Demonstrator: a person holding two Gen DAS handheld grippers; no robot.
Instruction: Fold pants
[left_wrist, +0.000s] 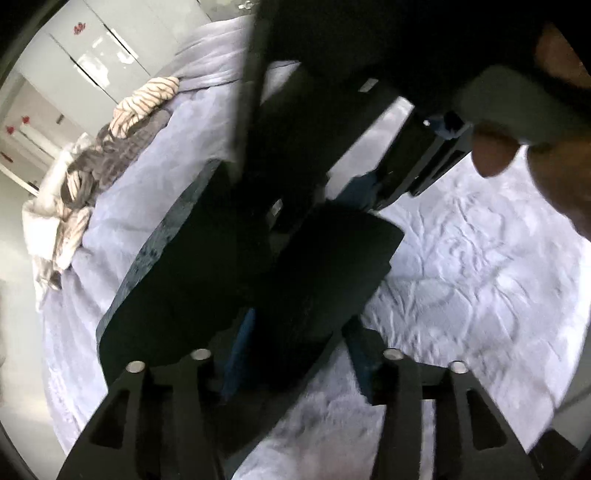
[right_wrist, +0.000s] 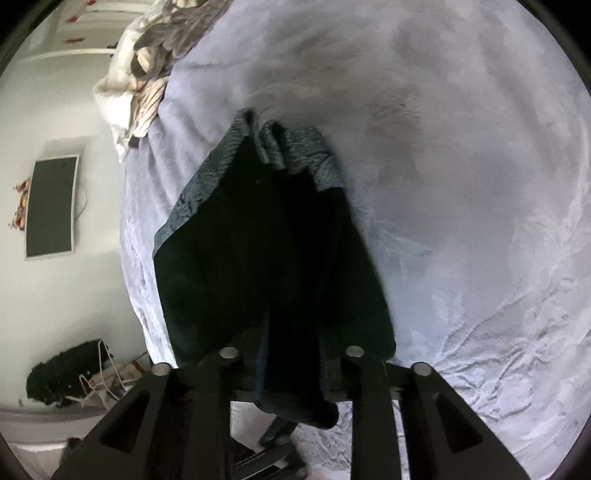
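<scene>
Dark pants (left_wrist: 184, 277) lie folded lengthwise on a pale lavender bedspread (left_wrist: 480, 277). In the left wrist view my left gripper (left_wrist: 301, 354) stands open over their near end. The cloth runs between its fingers, and bedspread shows beside the right pad. A hand (left_wrist: 491, 155) holds the right gripper at top right, and one of its fingers (left_wrist: 406, 166) reaches down to the cloth. In the right wrist view the pants (right_wrist: 240, 258) stretch away to a grey ribbed band (right_wrist: 314, 158). My right gripper (right_wrist: 293, 369) is open, with a fold of the cloth filling the gap.
A heap of striped and grey clothes (left_wrist: 110, 147) sits at the bed's far left corner (right_wrist: 155, 55). White wardrobe doors (left_wrist: 92, 55) stand behind it. The bed's edge falls to the floor on the left, where a dark flat panel (right_wrist: 51, 206) and a black bundle with white wires (right_wrist: 74, 376) lie.
</scene>
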